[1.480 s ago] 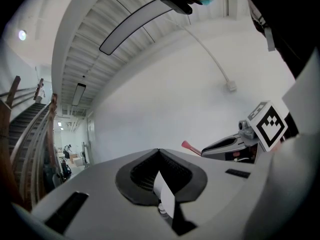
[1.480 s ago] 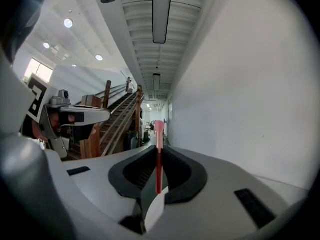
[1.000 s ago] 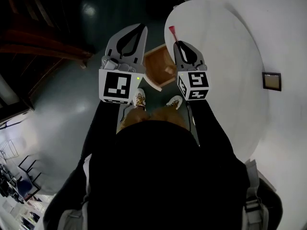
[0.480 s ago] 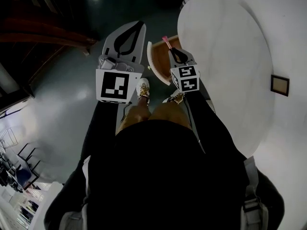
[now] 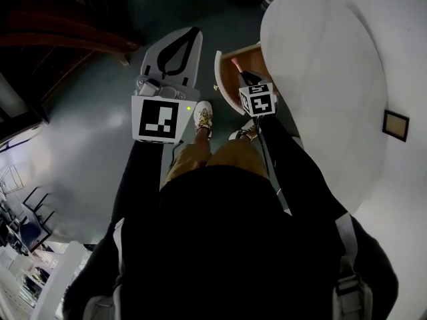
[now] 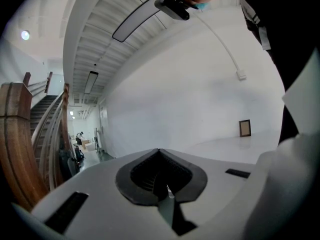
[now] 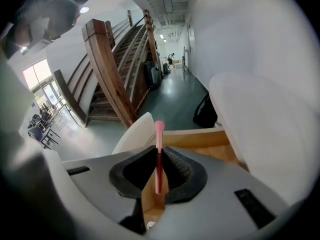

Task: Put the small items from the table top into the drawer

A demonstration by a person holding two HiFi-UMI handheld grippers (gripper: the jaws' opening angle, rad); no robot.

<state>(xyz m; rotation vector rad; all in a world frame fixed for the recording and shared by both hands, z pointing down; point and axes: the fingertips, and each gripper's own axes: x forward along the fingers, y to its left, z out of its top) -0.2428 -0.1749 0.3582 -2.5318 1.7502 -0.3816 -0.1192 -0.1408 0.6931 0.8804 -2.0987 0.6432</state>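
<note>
Currently held: thin pink stick, gripped upright in the right tongs.
Stick, look: slim and straight; pale pink at the rounded top end, darker red along the stretch that runs down between the jaws. What kind of item it is cannot be told.
Stick, grip: the two dark padded jaws are clenched on its lower part, and the pink end pokes out past their tips.
Stick, place: off the desk, seen against the open drawer, with its pink end in line with the drawer's near wooden rim. In the head view the end shows over the drawer's wooden inside. Whether it touches the drawer cannot be told.
Drawer: pale wood inside, pulled out from under the desk, with a curved white front panel on its outer side.
Desk: round with a plain white top, to the right of the drawer in the head view.
Left tongs: jaws clenched together on nothing, held to the left of the drawer over the dark floor, pointing roughly level toward a white wall.
Person: seen from above in dark sleeves, both arms stretched forward, light shoes below the tongs.
Surroundings: wooden staircase beyond the drawer; dark bag on the floor under the desk edge; small framed picture at the foot of the white wall.
</note>
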